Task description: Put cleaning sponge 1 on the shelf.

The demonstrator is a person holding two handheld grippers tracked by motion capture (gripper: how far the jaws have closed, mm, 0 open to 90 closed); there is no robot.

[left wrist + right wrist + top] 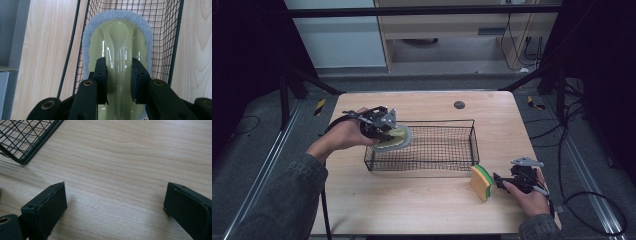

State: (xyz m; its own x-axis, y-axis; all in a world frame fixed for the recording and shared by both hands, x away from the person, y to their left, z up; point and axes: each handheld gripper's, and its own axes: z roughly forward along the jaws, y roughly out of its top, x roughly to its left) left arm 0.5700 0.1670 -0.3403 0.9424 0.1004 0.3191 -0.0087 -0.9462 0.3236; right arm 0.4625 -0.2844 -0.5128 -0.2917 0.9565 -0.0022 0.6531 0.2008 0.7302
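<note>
Over the wire basket's left end, we are seeing the left gripper clamping the scrubber's glossy handle lengthwise (pad facing away); the right gripper, gaping wide, is lying just beside the sponge.

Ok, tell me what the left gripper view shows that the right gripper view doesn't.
Left gripper view alone: the left gripper shut on the glossy yellow handle of a scrubber with a grey pad rim, held at the basket's end.

Right gripper view alone: the right gripper open, its jaws wide apart over bare wood, gripping nothing.

Both: the wooden table and black wire of the basket.
</note>
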